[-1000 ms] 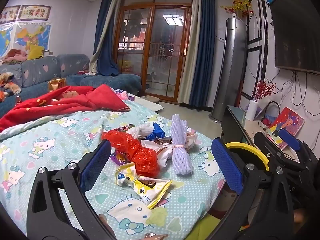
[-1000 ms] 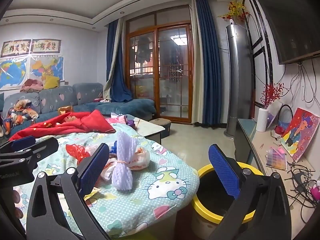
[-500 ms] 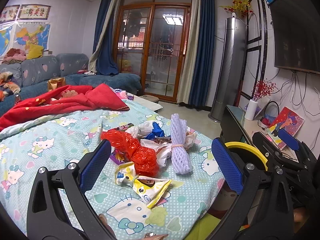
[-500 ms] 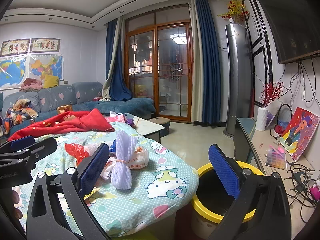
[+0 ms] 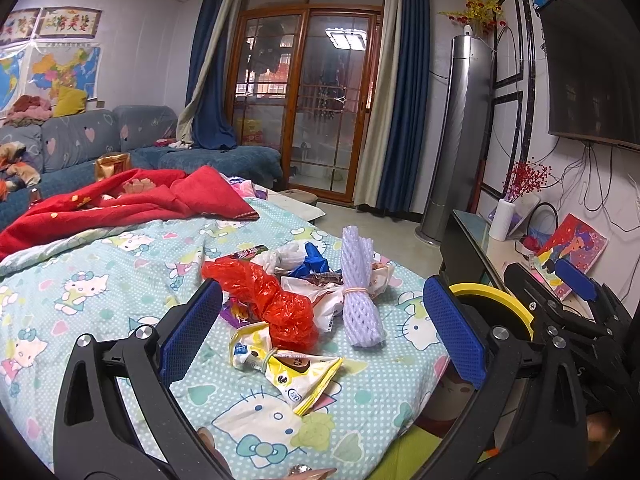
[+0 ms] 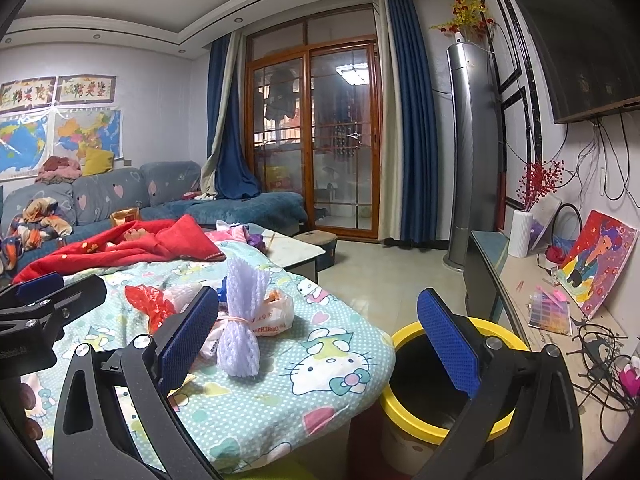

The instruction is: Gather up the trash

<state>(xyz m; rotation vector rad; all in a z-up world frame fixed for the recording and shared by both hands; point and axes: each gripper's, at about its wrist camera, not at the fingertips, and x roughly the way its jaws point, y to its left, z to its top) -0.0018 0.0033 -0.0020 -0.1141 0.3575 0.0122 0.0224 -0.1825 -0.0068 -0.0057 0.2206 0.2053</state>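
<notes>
Almost nothing changed since a second ago: left gripper [image 5: 320, 332] and right gripper [image 6: 316, 336] stay spread, empty; trash pile [image 5: 296, 300] untouched at 12 o'clock on patterned cloth [image 5: 100, 288], yellow bin [image 6: 452, 380] at 4 o'clock; collecting not yet begun

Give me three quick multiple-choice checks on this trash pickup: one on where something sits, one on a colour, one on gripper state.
1. Where is the yellow-rimmed round bin?
A. On the bed
B. On the floor beside the bed's corner
C. On the sofa

2. What colour is the crumpled plastic bag in the trash pile?
A. Red
B. Green
C. Black

3. How are the left gripper and right gripper?
A. Both open and empty
B. Both shut on trash
C. Left holds the white foam net sleeve

Answers: 1 B, the bin stands below the patterned bedspread edge. 2 A, plainly red. 3 A, the blue pads stand wide apart; the white foam net sleeve lies on the bed.
</notes>
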